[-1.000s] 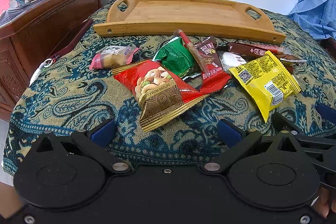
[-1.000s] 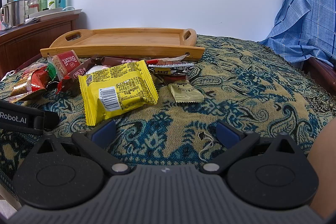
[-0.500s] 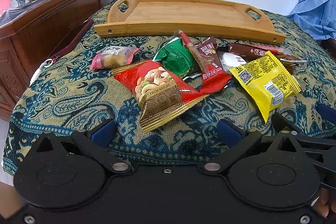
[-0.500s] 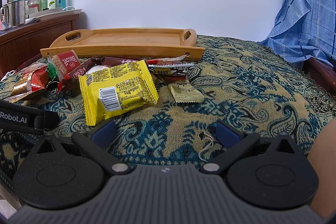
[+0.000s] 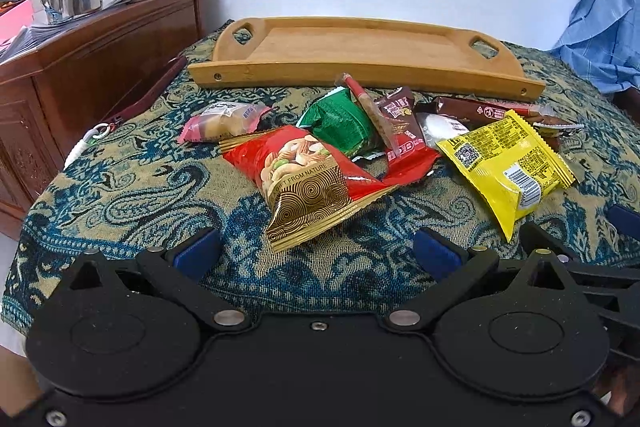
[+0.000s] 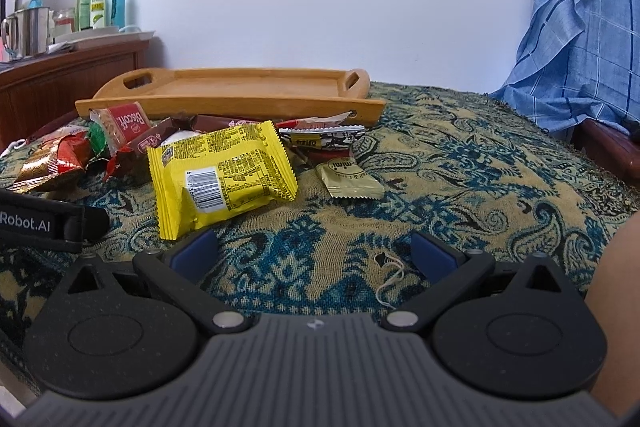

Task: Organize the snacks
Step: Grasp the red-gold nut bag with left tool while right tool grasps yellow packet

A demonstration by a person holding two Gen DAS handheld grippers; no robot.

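Nothing has been moved since the earlier frames. Both claws, left (image 5: 316,249) and right (image 6: 314,249), are held wide open and empty. The yellow packet (image 6: 224,173), nearest the right claw, lies ahead-left, near the empty tray (image 6: 240,103).

A blue-and-tan paisley woven cloth (image 5: 120,183) covers the surface; at its far side lies a long bamboo tray with cut-out handles (image 5: 360,45); just before the tray, a heap of foil snack packets (image 5: 360,143); a small beige sachet (image 6: 347,174) lies nearest its right end.
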